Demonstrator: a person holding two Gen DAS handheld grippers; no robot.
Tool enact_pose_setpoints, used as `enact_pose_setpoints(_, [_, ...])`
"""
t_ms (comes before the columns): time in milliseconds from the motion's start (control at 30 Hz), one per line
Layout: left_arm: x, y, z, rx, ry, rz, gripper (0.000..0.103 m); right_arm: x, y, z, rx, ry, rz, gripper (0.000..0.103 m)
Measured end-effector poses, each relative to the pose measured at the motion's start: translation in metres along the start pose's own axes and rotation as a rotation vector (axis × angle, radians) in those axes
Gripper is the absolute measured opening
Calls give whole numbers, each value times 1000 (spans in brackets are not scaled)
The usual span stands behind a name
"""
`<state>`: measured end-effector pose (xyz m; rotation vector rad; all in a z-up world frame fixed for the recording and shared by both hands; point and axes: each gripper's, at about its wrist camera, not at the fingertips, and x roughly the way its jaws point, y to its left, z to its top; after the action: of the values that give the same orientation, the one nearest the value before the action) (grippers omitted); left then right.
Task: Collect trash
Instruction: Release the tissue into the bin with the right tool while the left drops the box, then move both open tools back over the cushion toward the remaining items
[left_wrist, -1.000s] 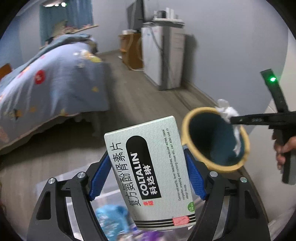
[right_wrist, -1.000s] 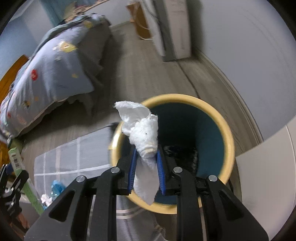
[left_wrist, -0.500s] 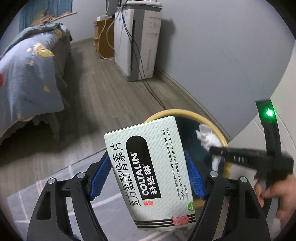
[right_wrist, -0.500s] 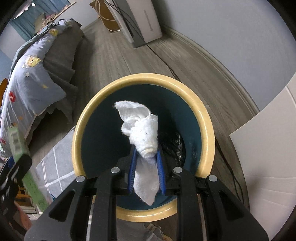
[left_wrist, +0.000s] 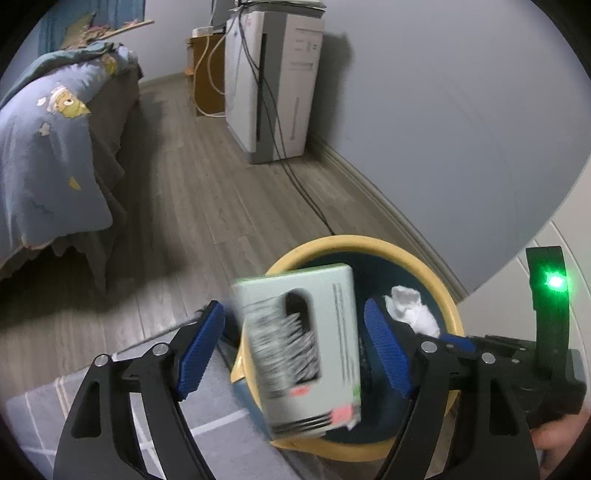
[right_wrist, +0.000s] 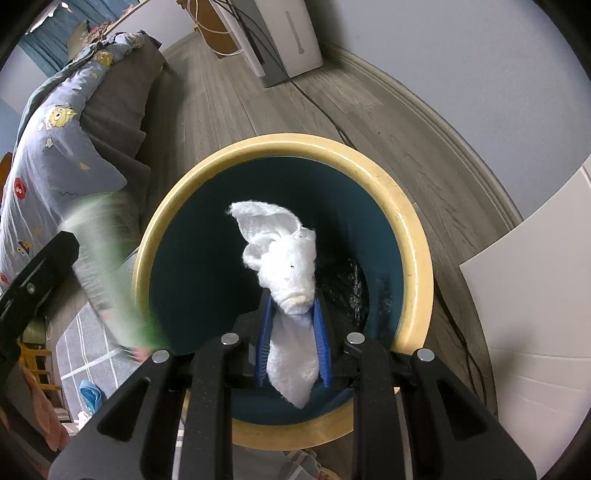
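Wood floor by grey wall: left tool (left_wrist: 295, 350) opening, pads clear of blurred medicine box (left_wrist: 306, 350), long axis near-vertical over bin (left_wrist: 448, 291); right tool (right_wrist: 291, 347) pinches tissue (right_wrist: 284, 266) upright above bin.

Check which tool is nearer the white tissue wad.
Right. The right tool is shut on the white tissue wad over the bin. The left tool, opening around the blurred medicine box, sits beside it.

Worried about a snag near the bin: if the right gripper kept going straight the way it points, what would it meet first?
Probably the dark inside of the bin, since the right gripper, shut on the tissue, aims into its mouth; depth unclear.
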<state>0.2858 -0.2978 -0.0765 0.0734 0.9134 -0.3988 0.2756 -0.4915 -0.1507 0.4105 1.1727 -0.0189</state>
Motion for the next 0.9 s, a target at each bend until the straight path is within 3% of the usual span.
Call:
enact_pose_setpoints(100, [-3,4,0,-4,-10,11,82,1,1,0,-8,2,-7,25])
enact_pose_setpoints(267, [-15,17,-4,-41,-17,18,82,-3,3,-2,-17,-7,-15,46])
enact_pose_setpoints(400, [-30,31,-8,-52,-21,41,83,-9,8,-1,-30,-17,-30,73])
enact_pose_setpoints(433, [-35,35,-10,-57,-23,49,88,-12,10,-1,-33,-19,-35,84])
enact_pose_setpoints(500, [-47,44,-14,-76,-34,65,94,-19,13,-1,-39,-36,-49,94])
enact_pose_setpoints(733, [-102,81,-39,-144,-54,94,95,-42,40,-8,-118,-65,-98,97])
enact_pose_setpoints(900, [-153,110,-67,-148,-68,138,96,-64,76,-23,-187,-86,-60,97])
